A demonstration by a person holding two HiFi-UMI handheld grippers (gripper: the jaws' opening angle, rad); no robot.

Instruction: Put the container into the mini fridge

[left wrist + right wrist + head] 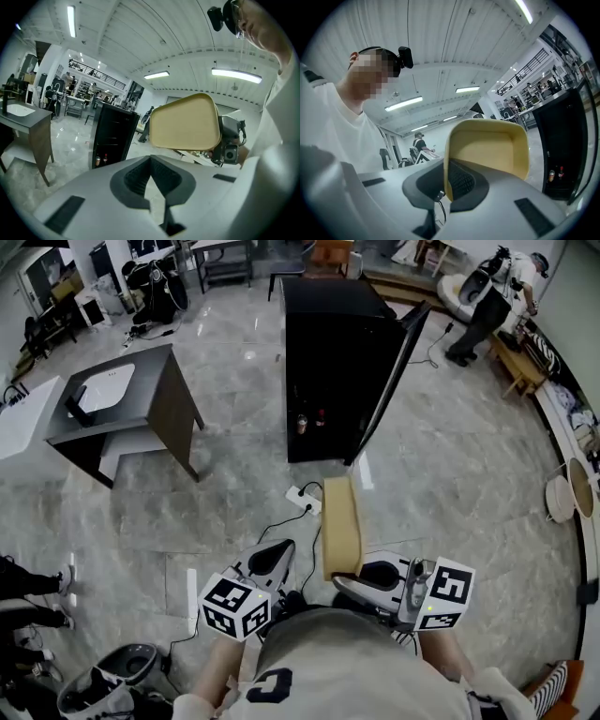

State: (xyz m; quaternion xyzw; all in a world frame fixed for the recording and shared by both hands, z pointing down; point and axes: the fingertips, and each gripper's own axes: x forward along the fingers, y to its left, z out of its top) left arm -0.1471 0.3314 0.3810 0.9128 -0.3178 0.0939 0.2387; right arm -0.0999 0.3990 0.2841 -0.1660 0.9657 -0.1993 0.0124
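The right claw (446, 180) pinches the container (340, 521) rim: carry it level into the fridge (328, 362) ahead; left claw (150, 161) closed, empty.

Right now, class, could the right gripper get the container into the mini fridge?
Probably not from here: the right gripper grips the container, but the mini fridge stands well ahead. Its door is open, so the way looks free after stepping closer.
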